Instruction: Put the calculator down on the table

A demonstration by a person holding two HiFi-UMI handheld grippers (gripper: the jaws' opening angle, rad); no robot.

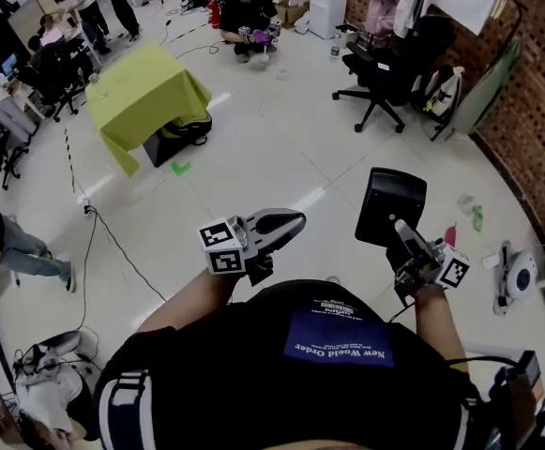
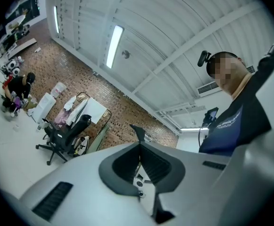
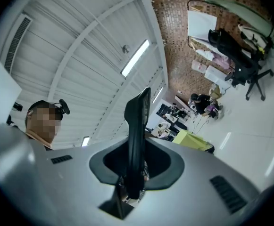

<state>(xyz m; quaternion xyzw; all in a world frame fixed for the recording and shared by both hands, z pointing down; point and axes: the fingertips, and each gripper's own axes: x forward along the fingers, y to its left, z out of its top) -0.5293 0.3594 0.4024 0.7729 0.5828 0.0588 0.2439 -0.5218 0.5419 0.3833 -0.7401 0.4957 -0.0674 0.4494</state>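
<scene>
The right gripper [image 1: 401, 230] has its two jaws closed tight on the calculator [image 1: 390, 204]. The calculator is black and flat. It sticks up out of the jaws, and its wide face shows in the head view. In the right gripper view [image 3: 135, 175] the calculator [image 3: 137, 131] shows only its thin edge, standing tall between the two jaws. It is up in the air over the white floor [image 1: 281, 148], not on the table [image 1: 145, 92]. The table has a yellow-green cloth on it. It stands well away from the calculator, far off to the left, and its near right corner is the part closest to both grippers. The left gripper [image 1: 289, 223] is held up in front of the person's body, with its tip pointing to the right. In the left gripper view [image 2: 138, 142] its jaws are pressed together and nothing is between them. A black office chair [image 1: 385, 73] stands by the brick wall [image 1: 535, 111], far from the table's right edge. A person [image 1: 249, 12] sits on the floor past the table's far edge.
</scene>
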